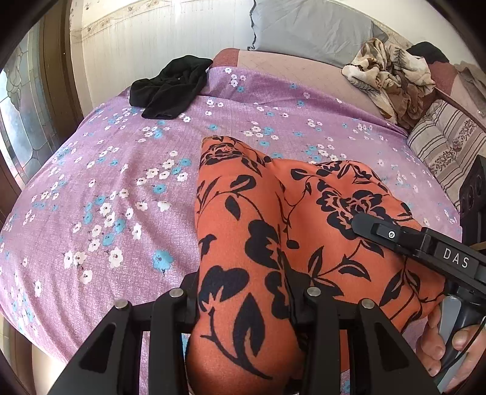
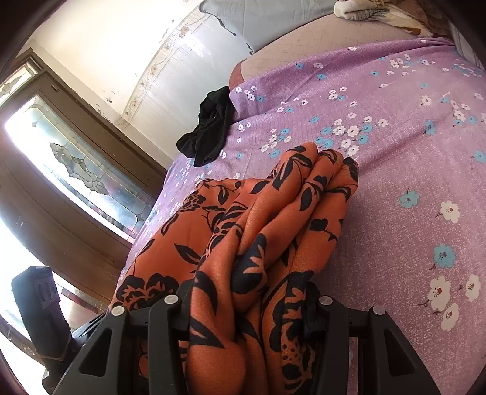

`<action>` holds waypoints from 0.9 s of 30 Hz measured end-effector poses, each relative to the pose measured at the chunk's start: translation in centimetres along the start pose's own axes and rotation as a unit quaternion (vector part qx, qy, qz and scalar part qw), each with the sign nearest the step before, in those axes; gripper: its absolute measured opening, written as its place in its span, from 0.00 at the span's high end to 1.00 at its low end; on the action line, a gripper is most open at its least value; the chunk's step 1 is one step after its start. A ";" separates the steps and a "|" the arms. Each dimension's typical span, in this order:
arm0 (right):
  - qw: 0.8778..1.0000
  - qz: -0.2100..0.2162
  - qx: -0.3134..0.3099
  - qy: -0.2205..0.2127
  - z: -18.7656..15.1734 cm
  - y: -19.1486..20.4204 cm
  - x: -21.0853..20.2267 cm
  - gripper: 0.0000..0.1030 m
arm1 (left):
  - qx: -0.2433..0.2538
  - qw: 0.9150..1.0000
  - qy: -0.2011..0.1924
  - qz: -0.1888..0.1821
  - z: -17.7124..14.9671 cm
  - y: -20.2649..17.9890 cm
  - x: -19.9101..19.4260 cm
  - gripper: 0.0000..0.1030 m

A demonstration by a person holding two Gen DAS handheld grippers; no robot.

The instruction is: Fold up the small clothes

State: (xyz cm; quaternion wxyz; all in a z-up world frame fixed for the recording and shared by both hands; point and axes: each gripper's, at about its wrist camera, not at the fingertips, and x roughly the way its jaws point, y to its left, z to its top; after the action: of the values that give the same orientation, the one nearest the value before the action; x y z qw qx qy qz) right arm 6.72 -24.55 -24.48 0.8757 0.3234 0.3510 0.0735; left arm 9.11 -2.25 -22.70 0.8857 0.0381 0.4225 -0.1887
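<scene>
An orange garment with black flower print [image 1: 273, 231] lies bunched on the purple flowered bedsheet [image 1: 106, 188]. My left gripper [image 1: 246, 307] is shut on its near end; the cloth covers the fingertips. My right gripper [image 2: 252, 307] is shut on a bunched fold of the same garment [image 2: 273, 218], which drapes forward onto the sheet [image 2: 410, 152]. In the left wrist view the right gripper [image 1: 425, 243] comes in from the right over the garment, held by a hand [image 1: 440, 343].
A black garment [image 1: 170, 88] lies at the far left edge of the bed, also in the right wrist view [image 2: 209, 130]. A crumpled beige printed cloth [image 1: 391, 76] and a striped cushion [image 1: 446, 142] sit at the far right. A grey pillow [image 1: 303, 27] is at the back.
</scene>
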 end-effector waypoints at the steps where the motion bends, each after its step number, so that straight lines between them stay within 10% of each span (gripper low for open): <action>1: 1.000 -0.002 0.001 0.003 -0.1 -0.1 0.2 0.51 | 0.002 1.000 0.003 0.002 -0.1 0.0 0.2 0.60; 15: 0.998 -0.030 0.033 0.040 -0.9 -2.2 0.6 0.44 | 0.019 0.999 0.019 0.017 -1.7 1.2 0.4 0.40; 27: 0.994 -0.085 -0.029 -0.065 1.6 0.8 -6.6 0.45 | -0.029 0.997 -0.048 0.044 0.8 5.1 -1.3 0.37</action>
State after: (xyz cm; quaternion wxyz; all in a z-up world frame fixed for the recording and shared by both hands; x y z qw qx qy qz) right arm 2.99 -27.08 -19.32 0.9088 0.2711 0.3170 -0.0127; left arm 10.84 2.67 -21.67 0.9132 0.0219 0.3824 -0.1394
